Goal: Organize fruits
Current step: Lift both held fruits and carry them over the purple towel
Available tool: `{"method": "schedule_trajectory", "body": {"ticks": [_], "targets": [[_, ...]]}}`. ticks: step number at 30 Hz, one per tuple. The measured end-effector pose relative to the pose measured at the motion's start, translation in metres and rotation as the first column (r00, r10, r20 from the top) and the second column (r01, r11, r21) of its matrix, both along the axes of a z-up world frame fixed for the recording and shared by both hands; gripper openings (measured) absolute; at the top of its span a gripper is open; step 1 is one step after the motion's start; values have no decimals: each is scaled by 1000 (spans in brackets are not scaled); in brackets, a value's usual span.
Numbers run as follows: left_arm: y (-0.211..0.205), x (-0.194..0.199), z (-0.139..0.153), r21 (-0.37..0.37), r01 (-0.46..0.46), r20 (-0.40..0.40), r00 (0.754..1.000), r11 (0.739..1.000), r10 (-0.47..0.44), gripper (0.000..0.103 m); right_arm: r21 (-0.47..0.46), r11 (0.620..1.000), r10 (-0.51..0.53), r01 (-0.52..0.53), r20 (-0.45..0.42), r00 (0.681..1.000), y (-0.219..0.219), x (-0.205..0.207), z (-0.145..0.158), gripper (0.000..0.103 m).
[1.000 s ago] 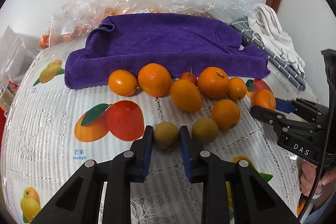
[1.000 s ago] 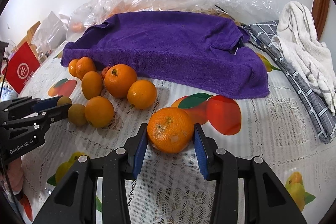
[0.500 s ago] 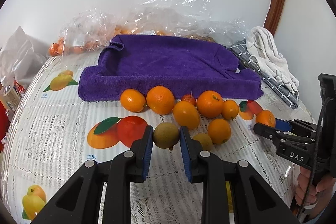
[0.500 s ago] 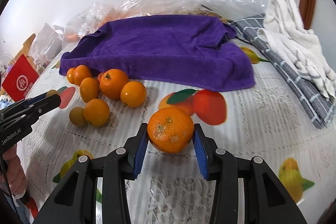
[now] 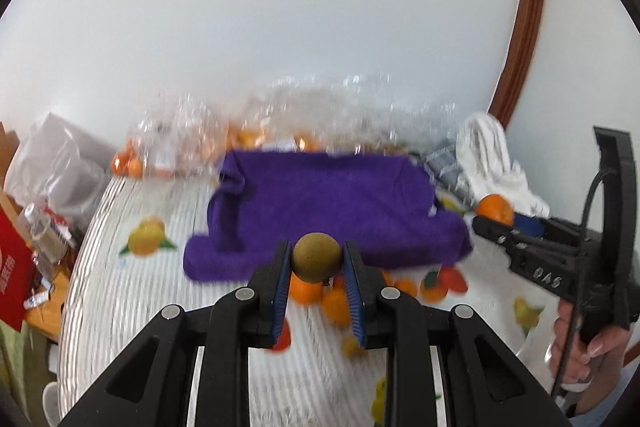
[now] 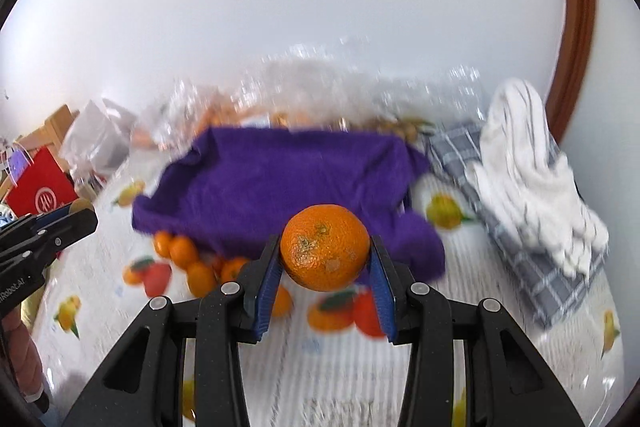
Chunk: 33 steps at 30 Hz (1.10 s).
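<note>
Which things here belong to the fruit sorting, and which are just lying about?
Job:
- brown fruit in left tool
- orange in right tool
- loose oranges
- purple towel

Lying about:
- white cloth
- checked cloth
- red bag
- plastic bags

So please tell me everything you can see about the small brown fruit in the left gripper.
The brown fruit is small, round and dull olive-brown, with a matte, finely speckled skin. It looks whole. The left gripper is shut on it: the blue pads press its two sides near the fingertips. It is held in the air above the table, in front of the purple towel, touching nothing else. Its kind cannot be told.
</note>
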State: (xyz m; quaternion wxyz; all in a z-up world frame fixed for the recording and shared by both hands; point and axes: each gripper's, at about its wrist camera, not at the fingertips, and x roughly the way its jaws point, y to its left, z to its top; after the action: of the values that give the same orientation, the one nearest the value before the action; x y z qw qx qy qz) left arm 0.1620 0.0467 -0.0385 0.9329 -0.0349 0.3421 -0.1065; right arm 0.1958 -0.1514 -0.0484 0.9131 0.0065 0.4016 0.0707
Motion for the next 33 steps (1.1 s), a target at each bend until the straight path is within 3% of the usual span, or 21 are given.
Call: {"method": "schedule_trajectory", "body": {"ticks": [9, 12, 16, 20, 33], "targets": [[6, 58, 1, -43, -47, 10, 999, 998, 47, 24, 35, 999, 27, -27, 8, 1000, 14, 57, -1, 42], [9, 78, -17, -24, -75, 0, 997, 997, 75, 24, 26, 999, 23, -23, -6, 1000, 16, 74, -15, 42], [15, 101, -48, -72, -95, -66, 994, 993, 90, 24, 25, 1000, 14, -13, -48, 999, 15, 95, -43, 42], [18, 112, -76, -68, -105, -124, 988, 992, 96, 24, 18, 1000, -3, 4, -84, 996, 9, 106, -67, 42], [15, 123, -112, -10, -104, -182, 978, 995, 100, 24, -1, 1000, -18, 18, -122, 992, 3, 114, -100, 42]]}}
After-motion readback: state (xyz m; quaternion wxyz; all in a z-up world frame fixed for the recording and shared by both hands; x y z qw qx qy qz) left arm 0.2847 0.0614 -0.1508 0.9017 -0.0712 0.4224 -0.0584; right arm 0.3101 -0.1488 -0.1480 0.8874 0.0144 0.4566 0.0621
